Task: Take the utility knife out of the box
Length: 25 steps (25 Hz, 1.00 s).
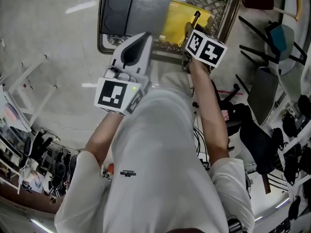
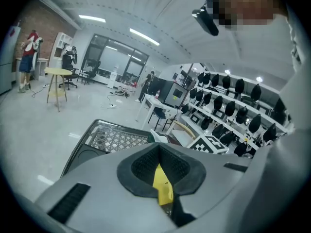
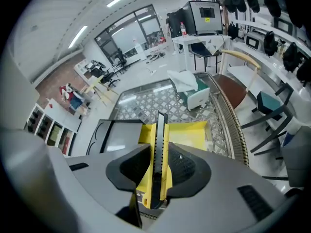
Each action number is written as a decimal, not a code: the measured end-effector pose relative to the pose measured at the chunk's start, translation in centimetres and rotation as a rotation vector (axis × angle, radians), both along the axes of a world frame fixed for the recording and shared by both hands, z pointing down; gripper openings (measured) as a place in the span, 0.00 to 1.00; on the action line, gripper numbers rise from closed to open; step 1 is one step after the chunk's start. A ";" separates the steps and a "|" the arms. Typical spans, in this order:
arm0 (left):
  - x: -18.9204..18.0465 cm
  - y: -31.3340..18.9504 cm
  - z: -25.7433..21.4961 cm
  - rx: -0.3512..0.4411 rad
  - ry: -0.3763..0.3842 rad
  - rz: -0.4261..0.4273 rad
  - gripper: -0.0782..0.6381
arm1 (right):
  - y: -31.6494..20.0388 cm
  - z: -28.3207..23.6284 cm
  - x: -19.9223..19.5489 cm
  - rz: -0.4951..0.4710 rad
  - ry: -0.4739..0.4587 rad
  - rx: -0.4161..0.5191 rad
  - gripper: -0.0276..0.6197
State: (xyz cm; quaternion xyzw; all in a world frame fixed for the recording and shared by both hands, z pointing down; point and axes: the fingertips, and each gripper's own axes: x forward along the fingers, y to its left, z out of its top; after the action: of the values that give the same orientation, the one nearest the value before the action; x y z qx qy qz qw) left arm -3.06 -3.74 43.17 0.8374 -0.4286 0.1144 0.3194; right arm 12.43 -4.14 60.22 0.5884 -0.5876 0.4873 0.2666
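Between the jaws of the right gripper, nearest its camera, the yellow utility knife stands upright with its black slider facing out. The jaws are closed snugly on its body, and it appears to be held clear of the open yellow box just behind it. To the left of that box, the left gripper has its jaws almost together on a thin yellow sliver, which I take to be the box's edge, pinched to steady it. Against the box's left side lies a grey case. Beyond the box, a teal tissue box sits on the lattice-topped table. By my reading the knife is already out of the box, and what remains is to carry it away and set it down
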 end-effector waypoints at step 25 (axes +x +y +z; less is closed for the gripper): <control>-2.2 2.9 -14.6 0.201 0.037 -0.092 0.11 | 2.6 -27.0 -1.6 -0.216 0.094 0.605 0.21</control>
State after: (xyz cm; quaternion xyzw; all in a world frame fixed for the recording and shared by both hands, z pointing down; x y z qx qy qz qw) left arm -5.24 -0.82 28.52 0.8466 -0.4699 0.0403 0.2466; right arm 10.80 -1.51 33.26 0.5970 -0.7519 0.2318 0.1563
